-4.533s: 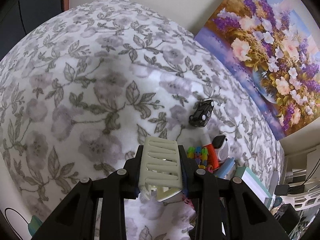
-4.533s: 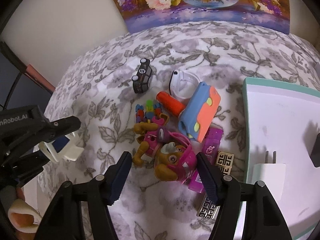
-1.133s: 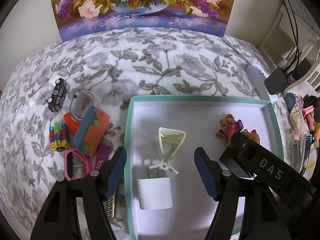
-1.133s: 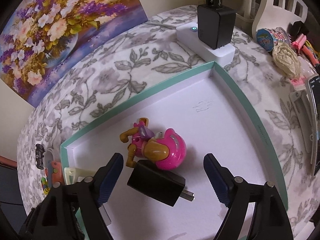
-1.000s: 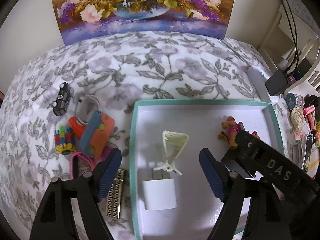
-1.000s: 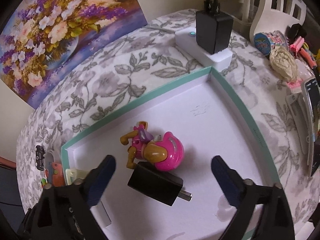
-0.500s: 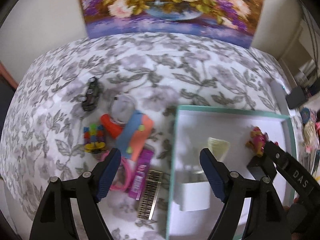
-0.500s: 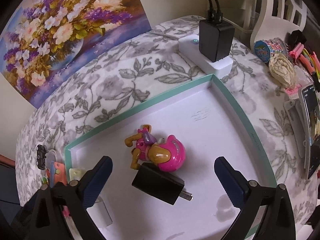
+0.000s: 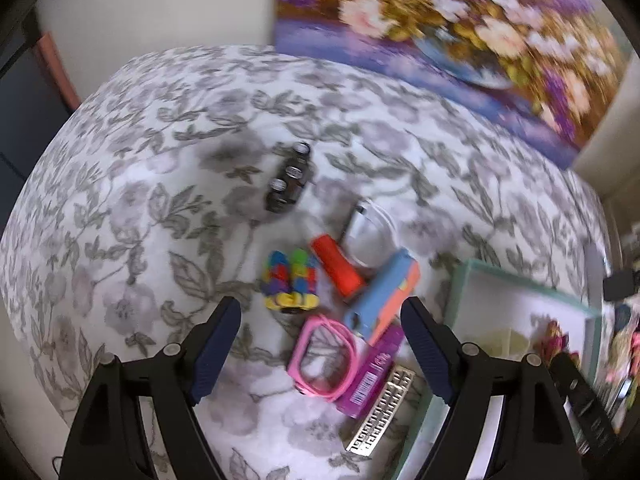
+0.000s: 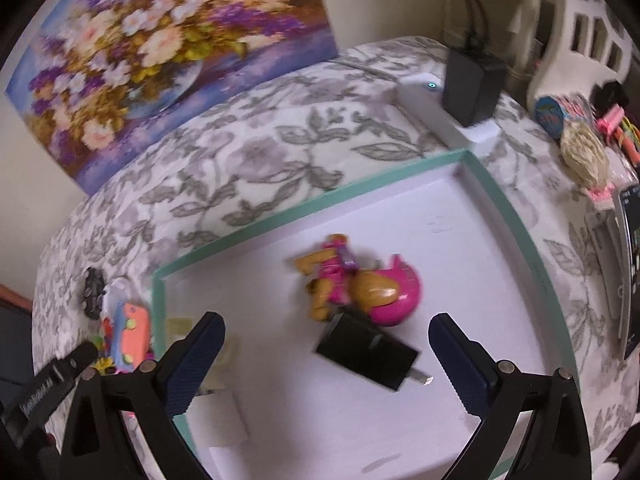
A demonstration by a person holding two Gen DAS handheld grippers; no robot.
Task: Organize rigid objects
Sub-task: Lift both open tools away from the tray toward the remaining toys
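Observation:
My left gripper [image 9: 320,320] is open and empty above a heap of toys on the floral cloth: a black toy car [image 9: 289,183], a colourful block toy [image 9: 289,280], a red cylinder [image 9: 338,271], a blue and orange toy [image 9: 384,294], pink glasses [image 9: 325,356], a magenta pack [image 9: 372,376] and a metal comb [image 9: 380,414]. My right gripper [image 10: 324,344] is open and empty over the teal-rimmed white tray [image 10: 312,220], which holds a pink dog figure [image 10: 360,284], a black charger [image 10: 366,350], a cream clip [image 10: 180,326] and a white charger [image 10: 228,420].
A flower painting [image 10: 160,48] leans on the back wall. A white power strip with a black adapter [image 10: 472,76] lies behind the tray. Hair ties, clips and a phone [image 10: 632,272] lie to the tray's right. The tray's edge [image 9: 520,280] shows at the left wrist view's right.
My left gripper let go of the cream clip in the tray, then swung left to the toy heap. My right gripper placed the dog figure in the tray and stays open over it.

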